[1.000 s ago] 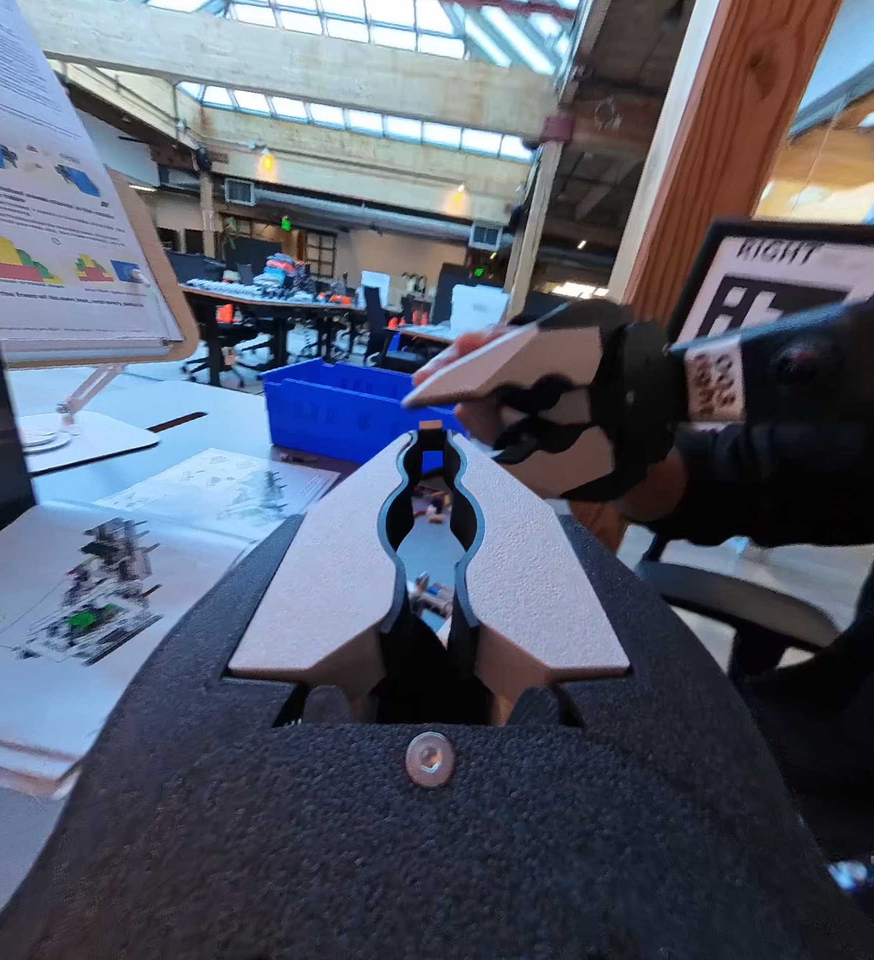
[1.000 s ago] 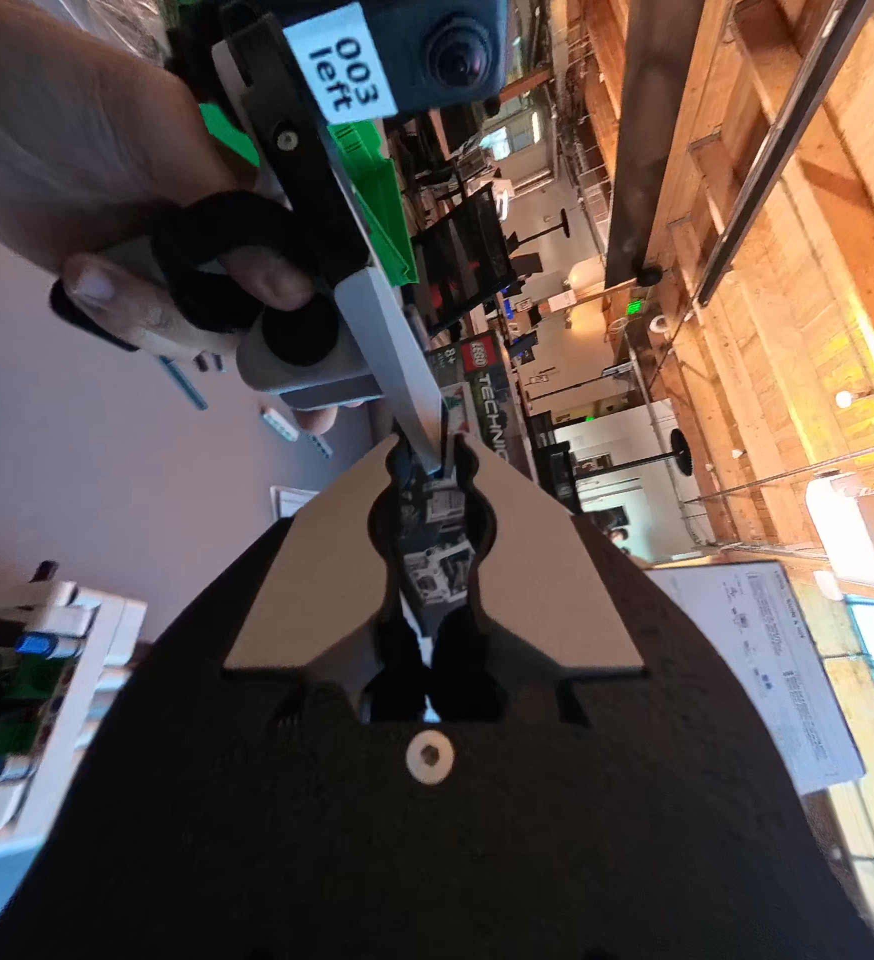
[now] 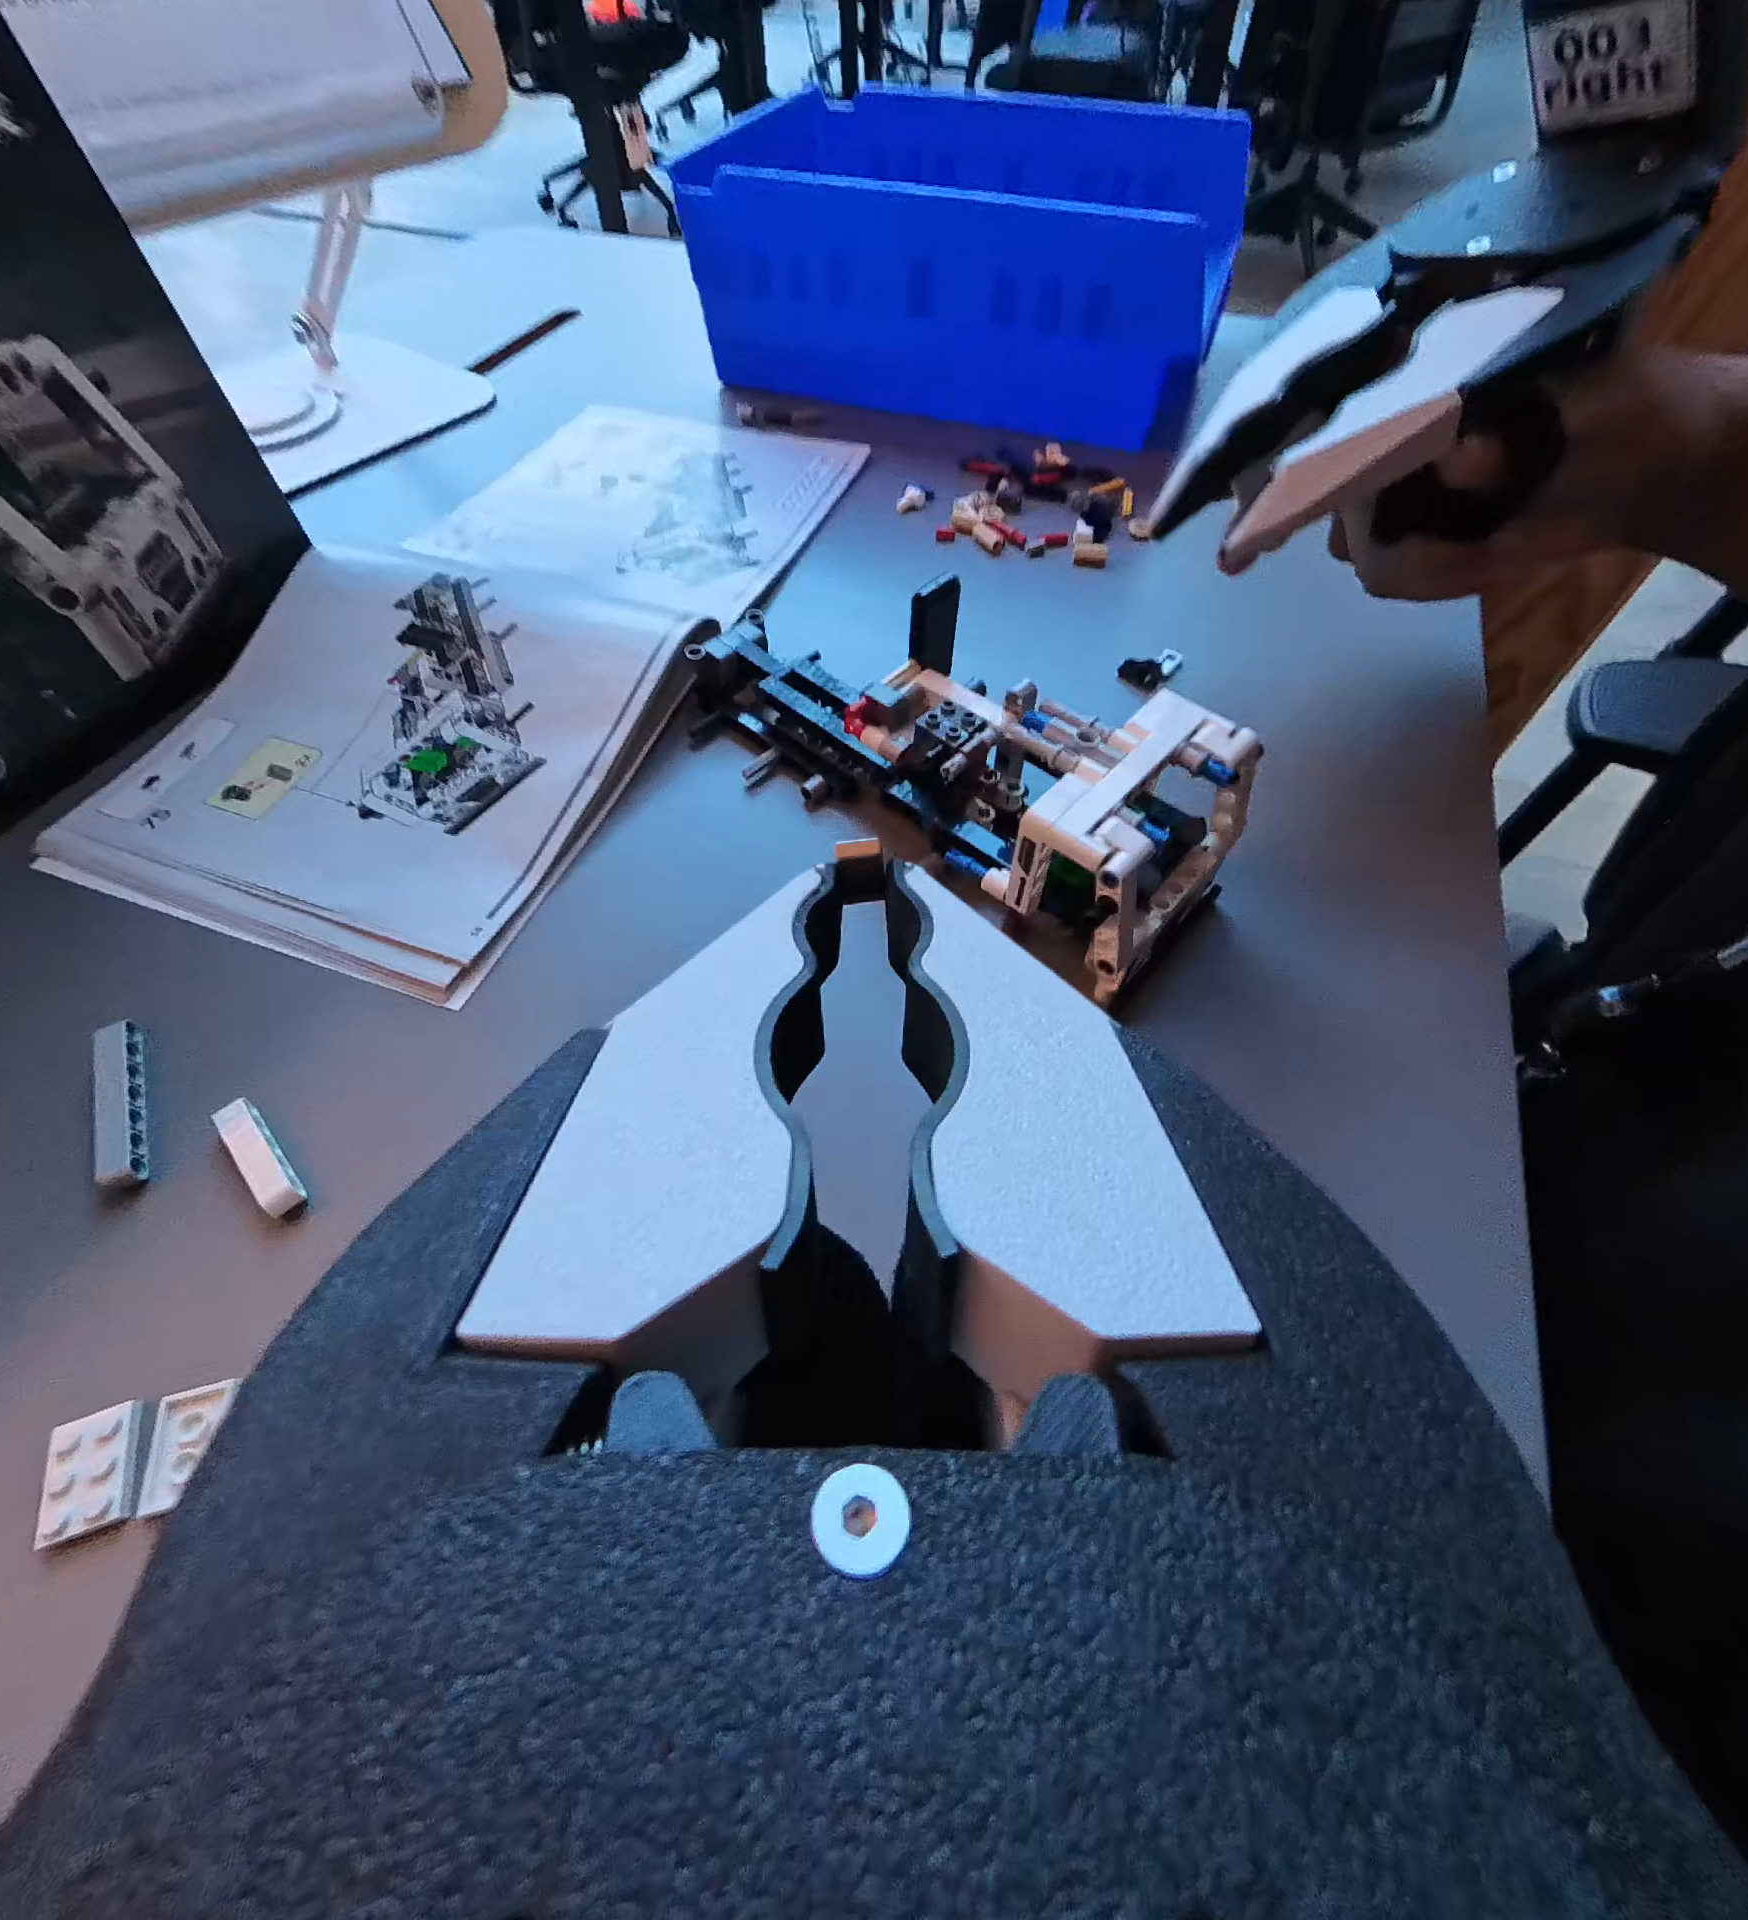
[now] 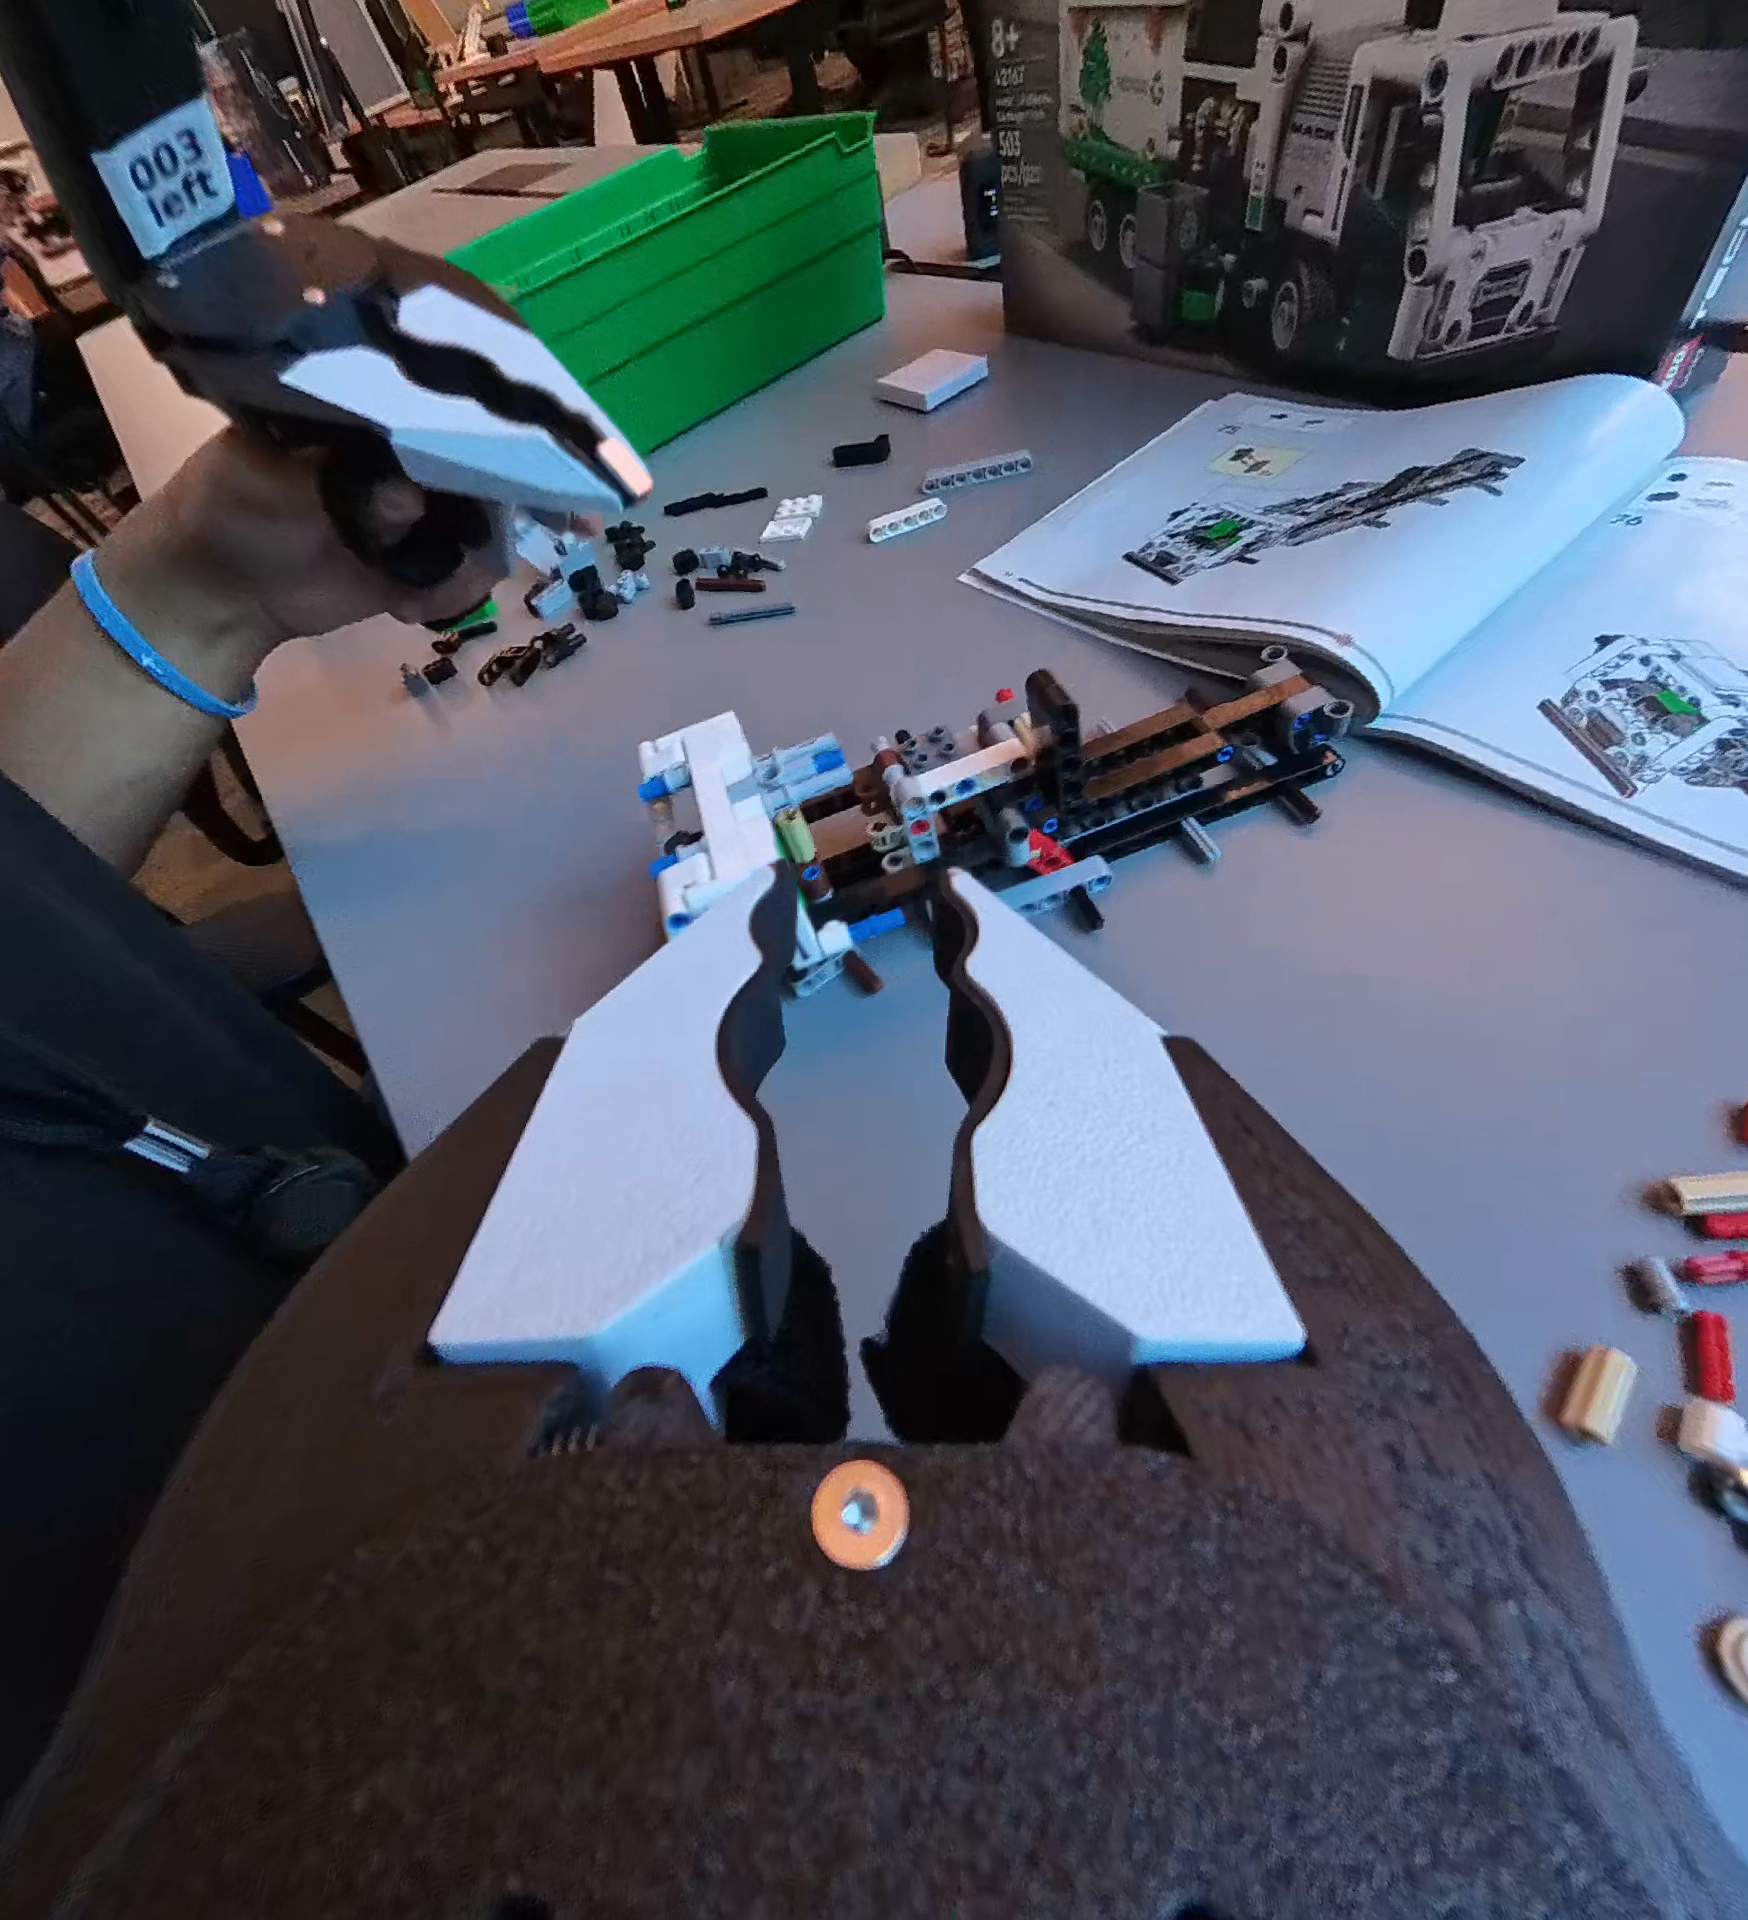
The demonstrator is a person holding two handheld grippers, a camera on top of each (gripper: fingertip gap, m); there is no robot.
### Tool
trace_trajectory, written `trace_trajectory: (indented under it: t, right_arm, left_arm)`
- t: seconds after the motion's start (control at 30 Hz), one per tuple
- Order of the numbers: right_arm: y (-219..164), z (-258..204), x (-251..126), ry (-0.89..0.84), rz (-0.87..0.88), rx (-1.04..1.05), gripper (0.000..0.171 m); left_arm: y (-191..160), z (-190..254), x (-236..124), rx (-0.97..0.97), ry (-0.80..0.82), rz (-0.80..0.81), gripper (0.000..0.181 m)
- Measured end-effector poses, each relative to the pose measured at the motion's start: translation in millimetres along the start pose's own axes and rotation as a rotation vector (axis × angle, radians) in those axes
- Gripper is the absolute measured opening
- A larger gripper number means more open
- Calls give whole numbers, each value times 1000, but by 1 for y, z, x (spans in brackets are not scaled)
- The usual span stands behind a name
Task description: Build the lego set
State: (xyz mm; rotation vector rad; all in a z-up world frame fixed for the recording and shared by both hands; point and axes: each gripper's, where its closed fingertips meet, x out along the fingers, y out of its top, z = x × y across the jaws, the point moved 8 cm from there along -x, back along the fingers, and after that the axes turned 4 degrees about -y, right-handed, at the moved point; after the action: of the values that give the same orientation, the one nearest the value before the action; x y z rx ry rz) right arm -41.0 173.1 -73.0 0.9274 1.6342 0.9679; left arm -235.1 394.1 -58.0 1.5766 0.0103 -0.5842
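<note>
Grey table [image 3: 1348, 1039] carries half-built lego model [image 3: 1005, 769] at centre, right of open manual [image 3: 496, 727] | my left gripper [image 3: 859, 868] pinches a small piece [image 3: 857, 850] at tips | my right gripper [image 4: 865, 888] released, above model, touching nothing.

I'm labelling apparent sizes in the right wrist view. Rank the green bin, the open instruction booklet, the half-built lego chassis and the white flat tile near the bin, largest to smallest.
1. open instruction booklet, though nearness inflates it
2. green bin and half-built lego chassis: too alike to rank
3. white flat tile
</note>
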Motion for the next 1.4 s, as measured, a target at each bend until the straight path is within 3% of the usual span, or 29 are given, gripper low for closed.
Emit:
trace_trajectory:
  t: [0.27,0.47,0.73,0.9,1.03,1.17,1.27,1.4]
  right_arm:
    - [7,4,19,12,-16,-20,23]
    - [11,-9,18,167,-38,147,47]
    - [18,-42,11,354,-45,127,34]
    - [4,-54,9,233,-47,-21,33]
    - [-8,-59,2,156,10,-57,33]
    - [-14,-67,-6,38,104,-243,29]
    - [-19,-73,-9,-77,70,-334,19]
    - [-26,-77,-10,-134,47,-446,21]
  left_arm:
    - [1,-4,12,49,-109,-37,7]
    - [22,9,9,169,-318,80,7]
    - [38,40,23,339,-490,-6,7]
    - [37,49,38,84,-298,-117,7]
    - [39,81,47,-142,-267,-99,7]
    - [33,104,61,-226,-168,-197,7]
    - [34,116,73,-319,-151,-231,7]
    - [31,124,87,-381,-145,-281,7]
